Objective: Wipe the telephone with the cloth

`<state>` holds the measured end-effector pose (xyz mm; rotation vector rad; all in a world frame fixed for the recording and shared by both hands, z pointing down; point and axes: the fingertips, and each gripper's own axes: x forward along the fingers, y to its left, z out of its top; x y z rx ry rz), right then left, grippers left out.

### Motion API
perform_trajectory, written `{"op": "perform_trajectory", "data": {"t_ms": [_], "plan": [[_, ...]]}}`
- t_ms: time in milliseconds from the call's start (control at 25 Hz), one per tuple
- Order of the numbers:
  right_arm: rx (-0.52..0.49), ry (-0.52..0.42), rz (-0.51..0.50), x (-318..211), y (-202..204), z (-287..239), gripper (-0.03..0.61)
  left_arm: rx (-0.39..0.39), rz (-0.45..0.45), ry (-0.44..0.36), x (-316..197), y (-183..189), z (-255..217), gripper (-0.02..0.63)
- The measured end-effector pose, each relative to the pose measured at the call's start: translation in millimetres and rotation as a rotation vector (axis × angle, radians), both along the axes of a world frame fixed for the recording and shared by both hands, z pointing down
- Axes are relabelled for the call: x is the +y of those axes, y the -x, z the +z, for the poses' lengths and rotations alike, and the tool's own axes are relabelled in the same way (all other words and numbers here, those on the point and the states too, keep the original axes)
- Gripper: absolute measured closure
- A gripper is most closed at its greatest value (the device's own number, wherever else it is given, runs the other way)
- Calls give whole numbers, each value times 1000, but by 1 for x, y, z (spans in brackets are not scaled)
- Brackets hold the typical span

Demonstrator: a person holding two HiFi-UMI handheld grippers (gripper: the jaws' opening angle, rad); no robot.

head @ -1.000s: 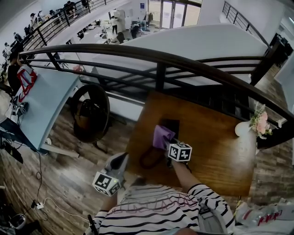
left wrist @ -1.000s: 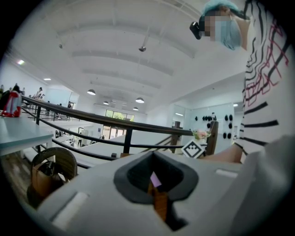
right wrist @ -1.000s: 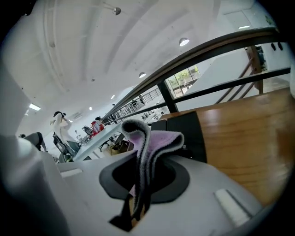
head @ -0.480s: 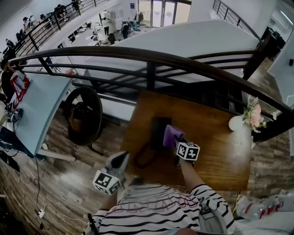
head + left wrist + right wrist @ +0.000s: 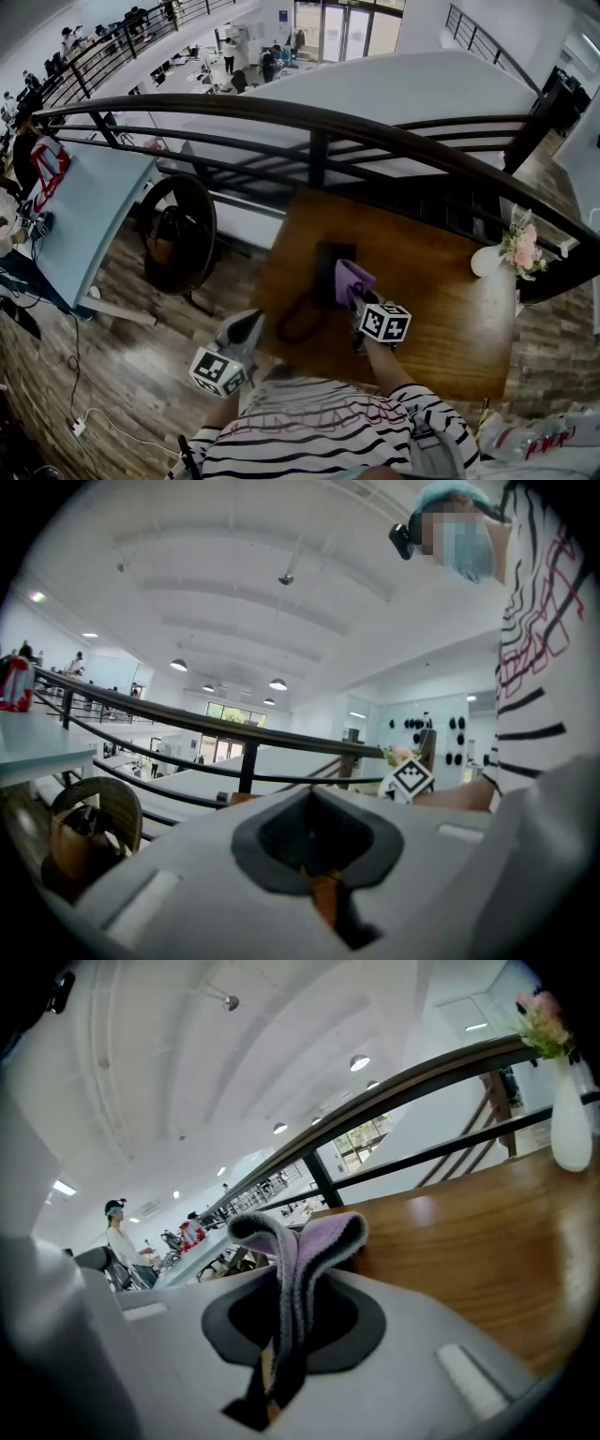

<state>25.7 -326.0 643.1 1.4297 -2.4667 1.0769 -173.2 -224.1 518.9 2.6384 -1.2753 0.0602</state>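
Telephone (image 5: 328, 267): dark unit, lying on the wooden table (image 5: 441, 309) towards its left half, with a cord (image 5: 298, 321) looped on the table surface on the near side.

Cloth (image 5: 352, 277): purple, folded, positioned at the right edge of the telephone in the head view. Contact between cloth and telephone cannot be confirmed from any view.

Right tongs (image 5: 356, 294): jaws closed on the cloth. The right gripper view shows the cloth (image 5: 302, 1241) pinched in the seam of the right tongs (image 5: 272, 1372), with its folded upper part standing up and curling over above the jaw tips. The table (image 5: 469, 1241) runs beyond it, and a white vase (image 5: 569, 1124) of pink flowers stands at the far right corner.

Left tongs (image 5: 247, 325): held off the table's left near corner, over the floor, well apart from the telephone. The left gripper view shows the left tongs (image 5: 328, 897) with jaws brought together and nothing between them.

Surroundings: a dark railing (image 5: 375, 127) runs along the far side of the table.
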Motion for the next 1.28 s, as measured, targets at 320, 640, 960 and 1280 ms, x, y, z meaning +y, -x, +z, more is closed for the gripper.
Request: {"op": "perform_trajectory", "data": {"t_ms": [320,640,960,1280], "plan": [[-73,28,-215,22,100,9,541,-2,-40,4,11,14,0,612],[61,104,-172,17,74,59,541,4,-64,18,17,21,6,612],[134,136,-34,17,7,74,541,11,-16,11,15,7,5,612],[157,154,81,24,-44,76,541,17,10,9,16,-4,5,612]]}}
